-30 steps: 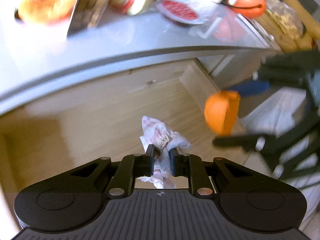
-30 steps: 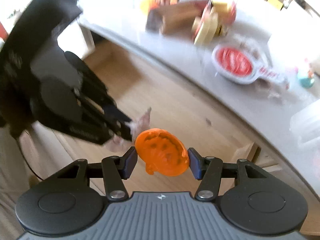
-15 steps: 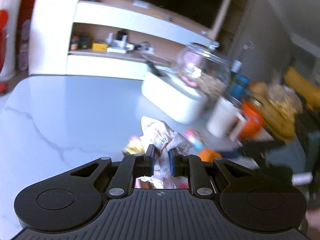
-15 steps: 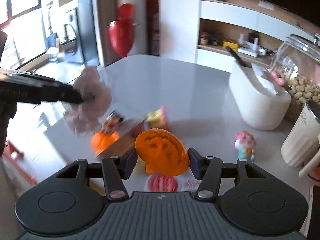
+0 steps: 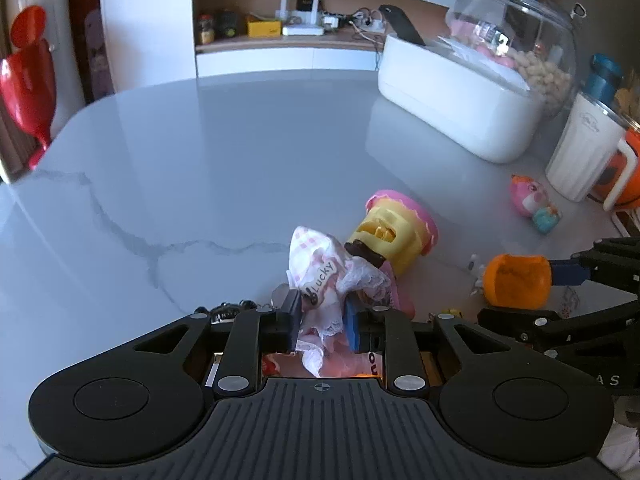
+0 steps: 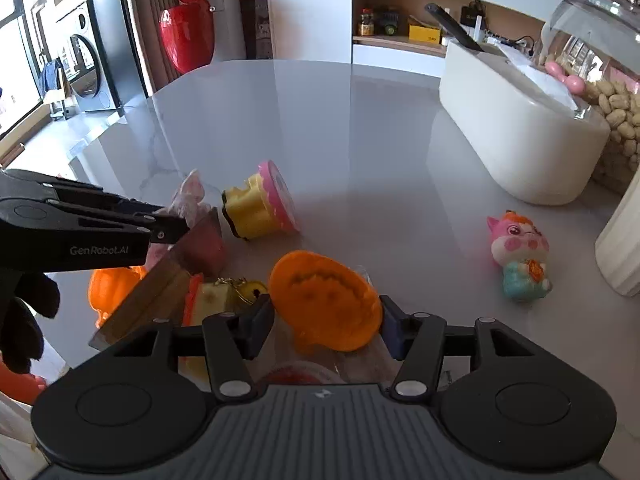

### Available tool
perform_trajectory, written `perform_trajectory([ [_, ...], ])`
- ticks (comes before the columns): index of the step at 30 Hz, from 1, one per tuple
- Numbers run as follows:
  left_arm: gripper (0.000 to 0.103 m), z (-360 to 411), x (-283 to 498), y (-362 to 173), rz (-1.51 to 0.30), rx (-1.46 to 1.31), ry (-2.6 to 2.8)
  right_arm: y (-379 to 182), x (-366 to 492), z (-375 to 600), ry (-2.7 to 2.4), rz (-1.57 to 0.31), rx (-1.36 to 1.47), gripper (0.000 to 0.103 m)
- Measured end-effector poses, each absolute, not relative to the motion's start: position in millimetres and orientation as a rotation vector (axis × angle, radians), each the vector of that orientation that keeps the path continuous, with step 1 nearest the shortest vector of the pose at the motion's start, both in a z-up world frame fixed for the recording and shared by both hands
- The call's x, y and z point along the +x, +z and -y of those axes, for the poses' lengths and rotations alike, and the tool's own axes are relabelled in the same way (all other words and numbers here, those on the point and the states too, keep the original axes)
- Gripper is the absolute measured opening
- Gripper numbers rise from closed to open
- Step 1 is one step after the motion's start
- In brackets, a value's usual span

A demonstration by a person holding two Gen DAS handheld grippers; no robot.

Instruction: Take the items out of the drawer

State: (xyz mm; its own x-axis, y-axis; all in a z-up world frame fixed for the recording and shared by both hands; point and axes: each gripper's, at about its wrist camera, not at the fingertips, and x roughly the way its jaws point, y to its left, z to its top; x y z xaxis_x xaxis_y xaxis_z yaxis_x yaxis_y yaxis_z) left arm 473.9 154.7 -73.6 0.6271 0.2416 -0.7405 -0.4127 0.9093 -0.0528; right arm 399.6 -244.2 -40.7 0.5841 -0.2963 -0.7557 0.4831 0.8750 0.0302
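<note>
Step in hand: set-down. The left gripper [image 5: 320, 316] clamps a crumpled pink-and-white lace-trimmed cloth pouch [image 5: 328, 276]; the right gripper [image 6: 326, 326] clamps an orange moulded plastic toy [image 6: 324, 300]. Both hang low over the grey marble-look countertop [image 5: 240, 160], near its front edge. Next move, by judgement: lower, release beside the pink-and-yellow plastic toy [image 5: 394, 232]. Farther back, a lidded clear glass jar [image 5: 516, 36] contains peanuts

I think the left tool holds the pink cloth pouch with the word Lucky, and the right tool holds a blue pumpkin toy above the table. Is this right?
Not quite: the colour is wrong. The pumpkin toy is orange, not blue, as the right wrist view shows. The rest stands: the right tool grips it above the table, and the left tool holds the pink cloth pouch marked Lucky.
</note>
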Motion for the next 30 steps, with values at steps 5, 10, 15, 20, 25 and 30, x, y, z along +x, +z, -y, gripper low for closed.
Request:
perform_trajectory([
  [5, 0.025, -152, 467, -64, -0.804, -0.230, 0.377, -28, 390, 240, -0.470, -0.785, 0.255, 0.056],
  [10, 0.025, -145, 438, -43, -0.768, -0.225, 0.405, -12, 373, 232, -0.498, -0.731, 0.275, 0.056],
  [15, 0.025, -118, 409, -23, -0.722, -0.208, 0.422, 3, 346, 213, -0.489, -0.684, 0.304, 0.056],
  [20, 0.025, -70, 371, -9, -0.678, -0.160, 0.412, 18, 307, 181, -0.463, -0.628, 0.307, 0.056],
  [25, 0.025, -12, 317, -10, -0.659, -0.171, 0.362, 20, 259, 144, -0.462, -0.639, 0.306, 0.056],
  [30, 0.025, 35, 272, -50, -0.750, -0.212, 0.283, -9, 210, 106, -0.420, -0.715, 0.369, 0.056],
])
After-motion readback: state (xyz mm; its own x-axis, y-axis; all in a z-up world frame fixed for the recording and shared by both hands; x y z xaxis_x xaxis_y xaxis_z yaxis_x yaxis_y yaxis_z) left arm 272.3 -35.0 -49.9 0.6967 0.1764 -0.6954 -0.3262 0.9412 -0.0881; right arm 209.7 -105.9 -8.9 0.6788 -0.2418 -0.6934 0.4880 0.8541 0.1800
